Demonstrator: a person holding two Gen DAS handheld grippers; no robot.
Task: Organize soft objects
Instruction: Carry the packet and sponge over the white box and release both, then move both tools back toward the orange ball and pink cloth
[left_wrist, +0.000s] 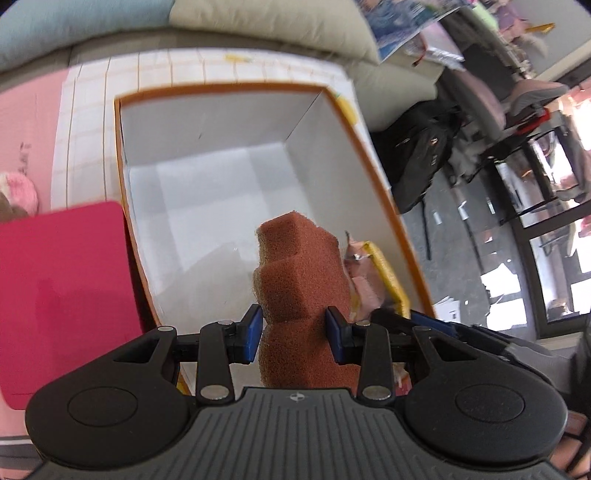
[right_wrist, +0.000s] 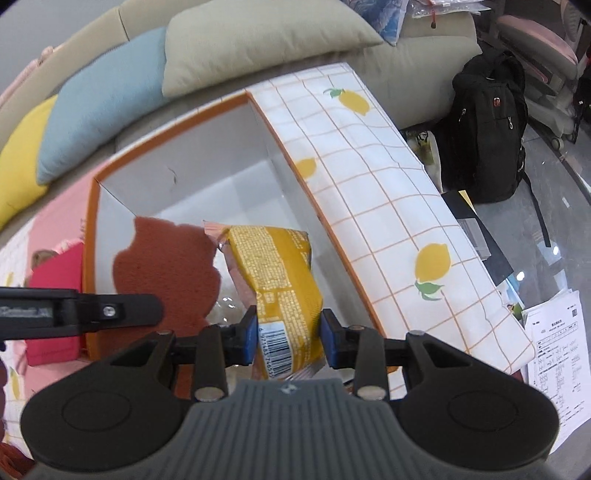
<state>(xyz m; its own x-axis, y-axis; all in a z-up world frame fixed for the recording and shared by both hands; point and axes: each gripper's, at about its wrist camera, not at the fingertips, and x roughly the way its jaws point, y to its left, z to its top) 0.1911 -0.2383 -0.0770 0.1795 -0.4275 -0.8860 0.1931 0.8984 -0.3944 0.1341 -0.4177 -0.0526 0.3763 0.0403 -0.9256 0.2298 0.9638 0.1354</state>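
My left gripper (left_wrist: 294, 334) is shut on a brown sponge (left_wrist: 301, 291) and holds it over the near end of an open box with white inside and an orange rim (left_wrist: 207, 155). My right gripper (right_wrist: 288, 338) is shut on a yellow snack packet (right_wrist: 282, 284) and holds it over the same box (right_wrist: 229, 147), just right of the sponge (right_wrist: 166, 266). The packet also shows in the left wrist view (left_wrist: 384, 269) beside the sponge. The left gripper's arm shows at the left of the right wrist view (right_wrist: 74, 310).
A red flat pad (left_wrist: 62, 295) lies left of the box, with a pink plush toy (left_wrist: 18, 188) beyond it. The lemon-print cloth (right_wrist: 388, 206) covers the table. Cushions (right_wrist: 240, 40) line the sofa behind. A black backpack (right_wrist: 487, 129) and papers (right_wrist: 554, 354) sit on the floor at right.
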